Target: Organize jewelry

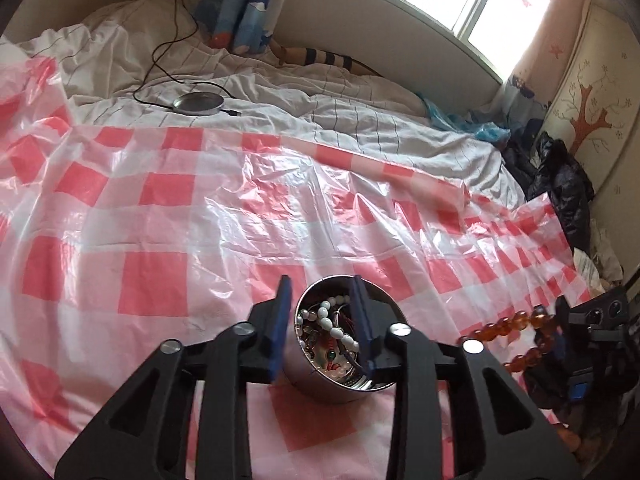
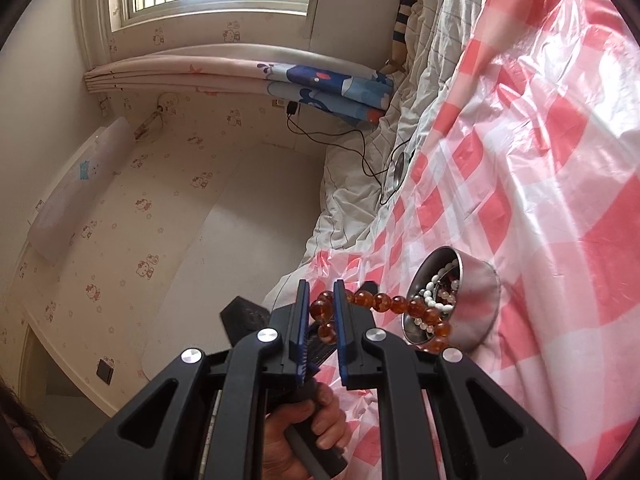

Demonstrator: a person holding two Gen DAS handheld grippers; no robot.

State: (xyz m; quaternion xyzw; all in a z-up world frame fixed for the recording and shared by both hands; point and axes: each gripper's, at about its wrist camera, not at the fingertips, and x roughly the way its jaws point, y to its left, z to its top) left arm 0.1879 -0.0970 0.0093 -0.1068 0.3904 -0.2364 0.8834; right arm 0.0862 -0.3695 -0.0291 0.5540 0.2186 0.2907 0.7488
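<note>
The left gripper (image 1: 320, 320) has its fingers (image 1: 280, 320) parted around the rim of a round metal tin (image 1: 320, 380): one blue pad sits outside the wall, the other reaches inside among white beads (image 1: 332, 326) and tangled jewelry, neither visibly pressing. The tin stands on a pink-checked plastic sheet (image 1: 160, 220) spread over the bed. The right gripper (image 2: 322, 300) has narrow fingers clamped on an amber bead bracelet (image 2: 384, 304), whose strand trails from them toward the tin's open mouth (image 2: 432, 280).

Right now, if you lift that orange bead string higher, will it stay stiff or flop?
Probably flop: the amber bead string already droops from the right gripper. It likely swings too. Its round, glossy beads may slip.
</note>
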